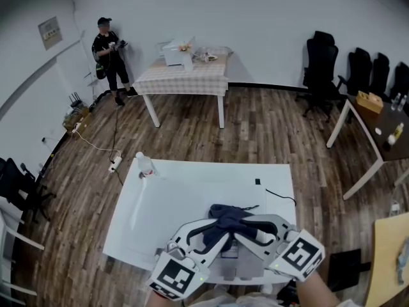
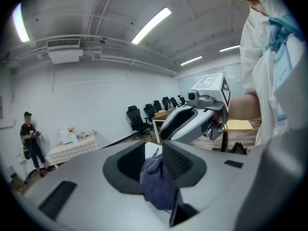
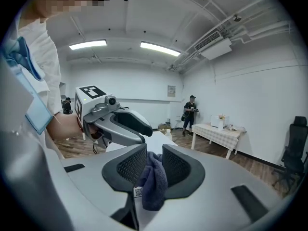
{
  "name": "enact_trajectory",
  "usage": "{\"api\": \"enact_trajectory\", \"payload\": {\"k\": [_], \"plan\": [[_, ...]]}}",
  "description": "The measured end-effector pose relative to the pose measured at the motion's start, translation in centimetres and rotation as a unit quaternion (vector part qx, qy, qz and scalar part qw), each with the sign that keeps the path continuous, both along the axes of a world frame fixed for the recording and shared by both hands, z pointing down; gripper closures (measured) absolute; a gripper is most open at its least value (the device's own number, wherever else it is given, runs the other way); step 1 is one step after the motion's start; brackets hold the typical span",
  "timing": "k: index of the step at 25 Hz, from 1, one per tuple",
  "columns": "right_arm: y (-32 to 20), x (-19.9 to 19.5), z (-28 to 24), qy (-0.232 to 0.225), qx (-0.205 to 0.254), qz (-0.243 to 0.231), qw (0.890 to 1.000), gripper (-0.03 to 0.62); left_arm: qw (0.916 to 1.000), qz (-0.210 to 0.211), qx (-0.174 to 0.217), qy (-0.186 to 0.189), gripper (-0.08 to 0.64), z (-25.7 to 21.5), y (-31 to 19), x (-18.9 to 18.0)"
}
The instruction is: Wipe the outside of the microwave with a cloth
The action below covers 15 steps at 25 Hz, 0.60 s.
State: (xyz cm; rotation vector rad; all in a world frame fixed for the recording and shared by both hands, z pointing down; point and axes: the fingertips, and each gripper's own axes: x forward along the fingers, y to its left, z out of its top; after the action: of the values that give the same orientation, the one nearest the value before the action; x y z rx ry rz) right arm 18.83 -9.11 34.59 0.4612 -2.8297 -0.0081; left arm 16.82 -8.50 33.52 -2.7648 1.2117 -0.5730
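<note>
- The cloth [image 1: 229, 217] was bunched between the two grippers above the near end of the white table [image 1: 192, 190]. Its ends were buried inside the jaws, so its full extent could not be made out.
- It was dark blue, soft and crumpled. In each gripper view [image 2: 156, 182] [image 3: 153, 179] a fold drooped below the pads.
- The left gripper [image 1: 214, 229] had its jaws clamped on one end of the cloth.
- The right gripper [image 1: 246, 232] pinched the other end between both mesh pads.
- A grey object under the grippers was mostly covered and could not be identified.
- Farther off, a white box-shaped appliance [image 1: 174, 53] sat on a table with a checked cover [image 1: 185, 78]. It was too small to tell whether it was the microwave.
- A person [image 1: 110, 59] stood by the far wall.
</note>
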Motion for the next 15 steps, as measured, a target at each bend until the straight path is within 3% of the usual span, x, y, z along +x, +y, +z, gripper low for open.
{"api": "enact_trajectory", "payload": {"k": [6,15], "plan": [[0.3,0.3,-0.8,-0.029,-0.005,0.004,1.000,0.523,0.9999,-0.011,-0.003,0.009,0.556,0.0,0.5,0.2],[0.6,0.7,0.1,-0.023,-0.015,0.011,1.000,0.554,0.9999,-0.002,-0.010,0.013,0.558,0.5,0.9,1.2]]}}
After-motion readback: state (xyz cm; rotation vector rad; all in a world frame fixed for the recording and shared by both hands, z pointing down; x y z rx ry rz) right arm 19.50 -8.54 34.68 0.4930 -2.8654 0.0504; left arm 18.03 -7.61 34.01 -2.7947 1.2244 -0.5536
